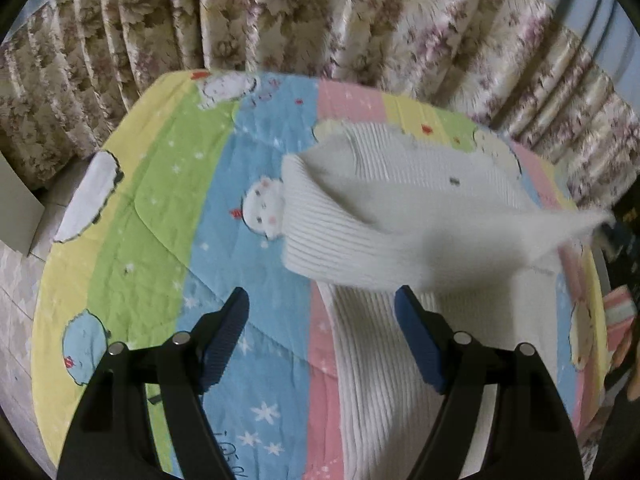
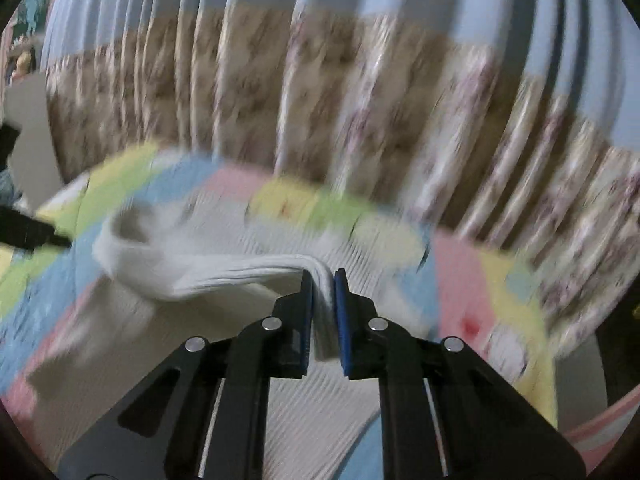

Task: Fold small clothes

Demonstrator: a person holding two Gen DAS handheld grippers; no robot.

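White ribbed knit garment (image 1: 384,216) lies right of centre on the pastel striped cartoon blanket (image 1: 160,208), one part lifted toward the frame's right. Right gripper (image 2: 323,280) clamps a bunched fold; left gripper (image 1: 322,300) spread wide, empty. Floral curtain (image 1: 280,12) fills the top.

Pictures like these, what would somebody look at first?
First, the white ribbed garment in the middle, one corner pulled up off the colourful cartoon blanket. The right tool is shut on a bunch of that white cloth, while the left tool hangs open above the blanket. Behind it all hang flowery curtains.
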